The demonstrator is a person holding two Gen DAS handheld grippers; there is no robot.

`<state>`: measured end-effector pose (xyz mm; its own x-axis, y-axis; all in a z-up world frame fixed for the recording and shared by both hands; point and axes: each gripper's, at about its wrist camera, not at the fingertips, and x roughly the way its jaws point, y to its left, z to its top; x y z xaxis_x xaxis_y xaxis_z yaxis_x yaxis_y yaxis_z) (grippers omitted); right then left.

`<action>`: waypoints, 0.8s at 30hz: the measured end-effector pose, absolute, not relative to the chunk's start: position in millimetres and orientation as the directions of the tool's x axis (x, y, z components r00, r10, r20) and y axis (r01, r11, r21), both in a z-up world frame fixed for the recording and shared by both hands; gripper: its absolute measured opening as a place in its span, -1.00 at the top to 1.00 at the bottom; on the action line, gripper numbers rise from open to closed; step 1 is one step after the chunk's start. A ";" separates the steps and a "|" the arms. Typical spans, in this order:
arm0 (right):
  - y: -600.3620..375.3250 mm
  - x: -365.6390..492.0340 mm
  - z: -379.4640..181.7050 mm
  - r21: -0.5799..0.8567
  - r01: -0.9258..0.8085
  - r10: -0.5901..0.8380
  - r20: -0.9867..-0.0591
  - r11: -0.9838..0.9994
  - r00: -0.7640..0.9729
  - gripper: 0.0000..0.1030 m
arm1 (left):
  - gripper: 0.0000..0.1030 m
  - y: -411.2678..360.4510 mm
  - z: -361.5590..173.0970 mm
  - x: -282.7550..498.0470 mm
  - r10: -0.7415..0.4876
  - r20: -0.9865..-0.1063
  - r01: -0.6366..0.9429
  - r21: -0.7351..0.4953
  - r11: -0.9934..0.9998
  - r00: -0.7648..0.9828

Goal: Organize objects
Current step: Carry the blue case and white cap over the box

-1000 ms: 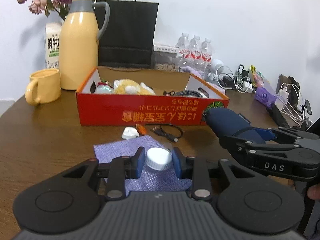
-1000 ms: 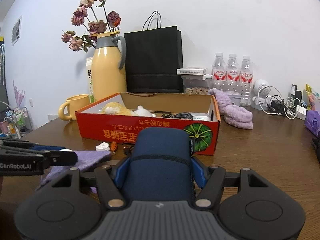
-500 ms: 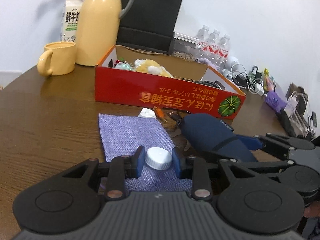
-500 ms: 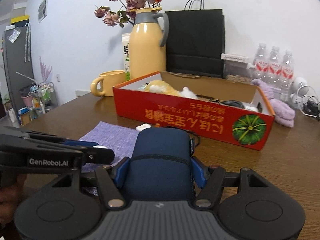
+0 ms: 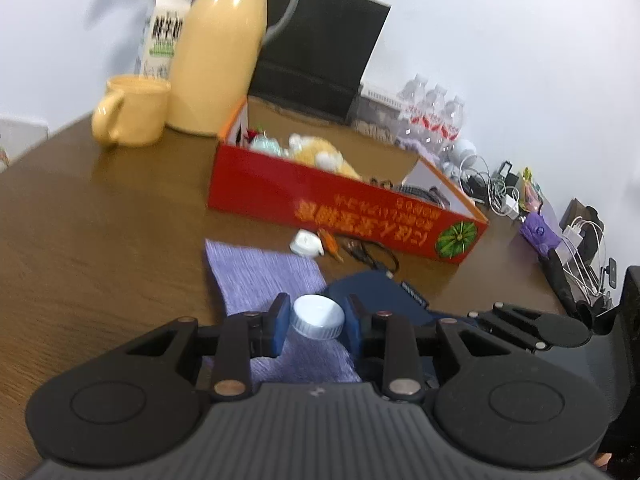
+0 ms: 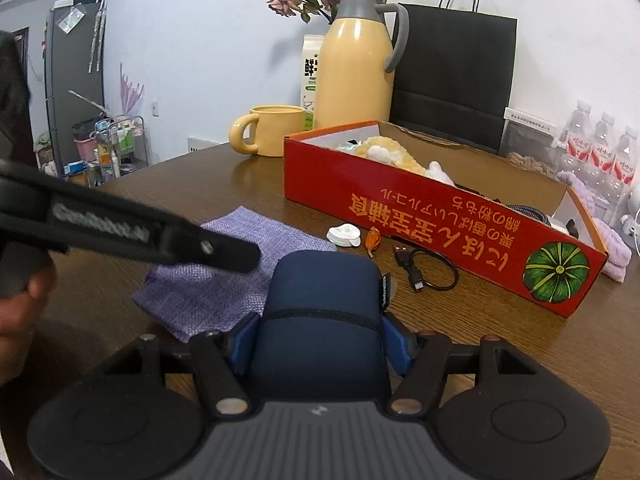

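Surface: brown wooden counter [image 6: 540, 360], white wall behind.
Red box [image 6: 440, 216]: open-topped landmark.
Left gripper [image 5: 316, 322]: pinching white-capped bottle [image 5: 318, 316], over purple cloth [image 5: 256, 272] before the box.
Right gripper [image 6: 316, 340]: clamped on navy pouch [image 6: 324, 304], beside cloth.
Near box front: white cap [image 6: 344, 236], black cable [image 6: 428, 268].

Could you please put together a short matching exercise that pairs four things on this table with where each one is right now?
Things:
1. white-capped bottle
2. navy pouch
3. plush toy
4. black cable

Places:
A. inside the red box
B. between the left gripper pads
C. on the table in front of the red box
D. between the right gripper pads

Pairs: 1-B, 2-D, 3-A, 4-C
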<state>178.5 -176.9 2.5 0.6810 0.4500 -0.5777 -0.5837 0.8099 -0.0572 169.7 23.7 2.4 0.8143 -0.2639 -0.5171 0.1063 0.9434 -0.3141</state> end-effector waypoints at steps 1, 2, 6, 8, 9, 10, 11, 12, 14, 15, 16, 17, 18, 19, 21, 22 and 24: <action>-177.0 178.5 2.8 -0.057 -0.582 0.449 -0.577 0.811 0.682 -0.23 | 0.43 24.9 5.6 168.0 -0.255 -0.509 0.107 -0.303 0.947 0.822; -177.7 178.3 3.2 -0.055 -0.580 0.449 -0.576 0.813 0.684 -0.22 | 0.43 26.2 8.5 167.4 -0.249 -0.501 0.108 -0.294 0.950 0.829; -182.7 179.1 10.9 -0.029 -0.567 0.462 -0.547 0.823 0.698 -0.22 | 0.43 29.6 20.9 167.6 -0.225 -0.472 0.114 -0.252 0.961 0.853; -186.9 180.9 19.5 -0.016 -0.553 0.467 -0.516 0.833 0.718 -0.22 | 0.43 29.0 28.9 172.1 -0.215 -0.455 0.119 -0.231 0.966 0.864; -189.6 182.9 25.4 -0.010 -0.544 0.468 -0.498 0.839 0.730 -0.22 | 0.43 28.6 32.5 175.3 -0.214 -0.446 0.122 -0.226 0.966 0.869; -191.5 185.4 30.6 -0.007 -0.536 0.467 -0.481 0.844 0.742 -0.22 | 0.43 28.0 36.8 179.6 -0.213 -0.436 0.126 -0.221 0.967 0.874; -193.2 188.1 36.2 -0.005 -0.526 0.464 -0.464 0.851 0.755 -0.22 | 0.43 26.9 40.5 184.2 -0.212 -0.427 0.129 -0.216 0.968 0.879; -195.6 192.2 42.9 -0.005 -0.515 0.459 -0.445 0.857 0.768 -0.22 | 0.43 25.7 44.5 189.5 -0.211 -0.417 0.132 -0.212 0.968 0.884; -198.5 203.5 54.4 -0.008 -0.492 0.445 -0.415 0.870 0.794 -0.22 | 0.43 23.6 52.7 202.9 -0.211 -0.399 0.137 -0.206 0.969 0.892; -199.9 209.5 58.7 -0.008 -0.480 0.437 -0.402 0.877 0.805 -0.22 | 0.43 21.8 56.3 210.2 -0.210 -0.392 0.139 -0.202 0.969 0.896; -201.3 216.0 62.5 -0.007 -0.466 0.427 -0.390 0.885 0.816 -0.22 | 0.43 19.5 59.4 217.5 -0.209 -0.385 0.141 -0.197 0.970 0.899; -202.7 223.2 66.6 -0.007 -0.451 0.415 -0.379 0.892 0.827 -0.22 | 0.43 17.4 62.5 226.7 -0.206 -0.378 0.141 -0.193 0.971 0.902; -203.6 232.9 69.8 -0.007 -0.434 0.401 -0.369 0.901 0.839 -0.22 | 0.43 15.3 65.2 235.6 -0.204 -0.372 0.141 -0.189 0.972 0.906; -204.0 240.1 71.9 -0.007 -0.421 0.390 -0.364 0.907 0.846 -0.22 | 0.43 12.0 68.4 246.4 -0.200 -0.367 0.140 -0.183 0.973 0.909; -203.3 262.2 73.7 -0.007 -0.388 0.360 -0.357 0.922 0.862 -0.22 | 0.43 6.6 73.2 267.7 -0.192 -0.358 0.137 -0.173 0.975 0.914; -203.7 273.3 74.0 -0.005 -0.374 0.347 -0.358 0.928 0.867 -0.22 | 0.43 4.8 74.2 277.5 -0.188 -0.356 0.135 -0.170 0.976 0.915; -204.5 297.1 73.1 0.001 -0.347 0.324 -0.364 0.938 0.873 -0.22 | 0.43 0.5 75.2 299.5 -0.178 -0.355 0.127 -0.161 0.979 0.918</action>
